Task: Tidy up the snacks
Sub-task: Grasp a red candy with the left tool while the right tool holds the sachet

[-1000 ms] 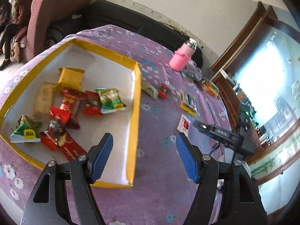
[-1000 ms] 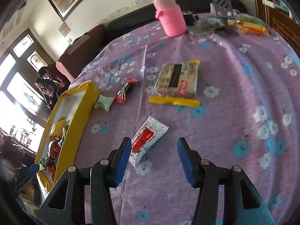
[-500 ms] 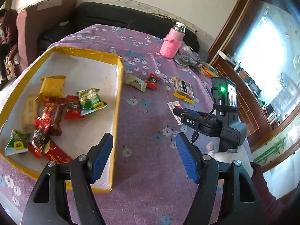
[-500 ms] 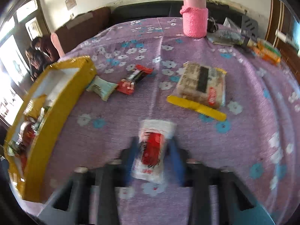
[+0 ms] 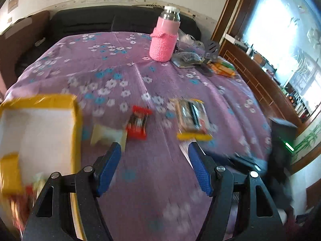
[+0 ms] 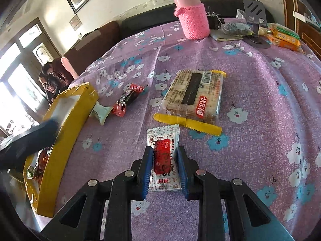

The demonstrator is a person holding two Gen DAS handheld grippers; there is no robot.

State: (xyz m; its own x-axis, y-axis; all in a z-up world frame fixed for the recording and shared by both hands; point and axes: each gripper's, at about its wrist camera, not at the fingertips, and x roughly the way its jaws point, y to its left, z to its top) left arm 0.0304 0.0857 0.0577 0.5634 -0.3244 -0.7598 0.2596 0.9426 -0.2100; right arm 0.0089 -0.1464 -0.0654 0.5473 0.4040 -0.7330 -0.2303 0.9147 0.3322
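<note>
My right gripper (image 6: 163,158) is shut on a white-and-red snack packet (image 6: 163,140) that lies on the purple flowered tablecloth. Beyond it lie a large clear cracker pack with yellow ends (image 6: 193,98), a red-and-black candy (image 6: 128,99) and a pale green packet (image 6: 100,112) beside the yellow-rimmed box (image 6: 66,132), which holds several snacks. My left gripper (image 5: 154,156) is open and empty above the cloth. In the blurred left wrist view the box (image 5: 74,124), pale packet (image 5: 108,134), red candy (image 5: 138,123) and cracker pack (image 5: 191,118) lie ahead of it.
A bottle in a pink knitted sleeve (image 6: 191,14) stands at the far side of the table, also in the left wrist view (image 5: 164,38). Orange packs (image 6: 284,38) and a dark stand (image 6: 255,18) lie at the far right. A sofa and seated people are behind.
My right gripper moved forward and closed on the white-and-red packet. My left gripper swung right, away from the box toward the loose snacks, staying open.
</note>
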